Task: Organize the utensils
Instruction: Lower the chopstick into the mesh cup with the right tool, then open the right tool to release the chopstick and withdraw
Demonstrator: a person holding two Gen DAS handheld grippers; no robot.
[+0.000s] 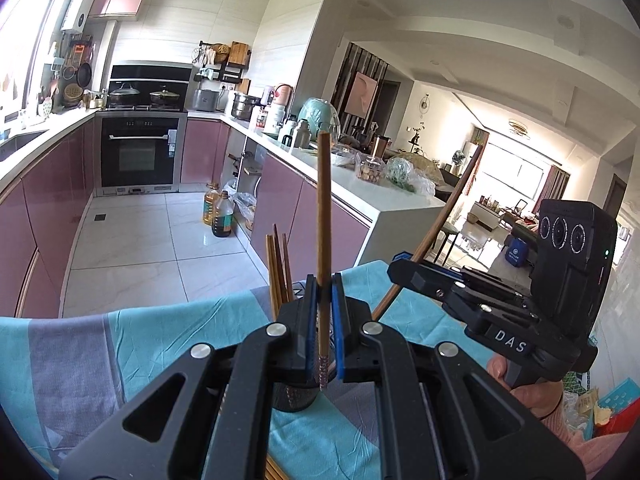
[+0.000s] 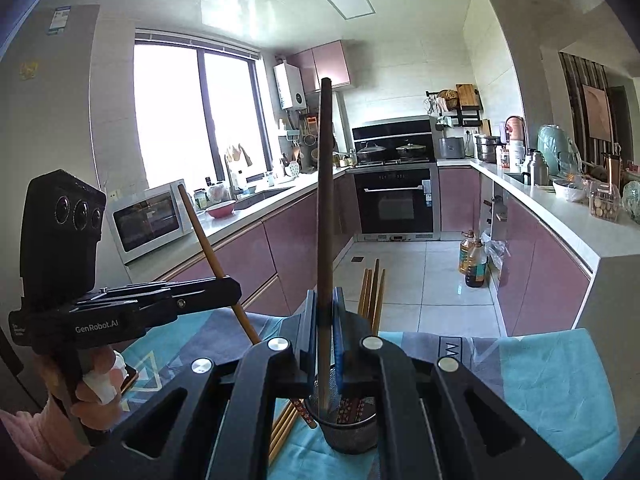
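My left gripper (image 1: 323, 312) is shut on a light brown chopstick (image 1: 323, 216), held upright, its patterned end just above the black mesh holder (image 1: 294, 398). My right gripper (image 2: 323, 328) is shut on a dark brown chopstick (image 2: 325, 200), held upright with its lower end inside the mesh holder (image 2: 352, 432). Several chopsticks (image 1: 278, 268) stand in the holder. More chopsticks (image 2: 286, 424) lie on the cloth beside it. Each gripper shows in the other's view, the right one (image 1: 404, 268) and the left one (image 2: 228, 284).
The holder stands on a table with a teal and grey cloth (image 1: 132, 344). Pink kitchen cabinets (image 2: 540, 264) and white counters run along both sides. An oven (image 1: 140, 152) is at the far wall. Oil bottles (image 1: 220, 212) stand on the tiled floor.
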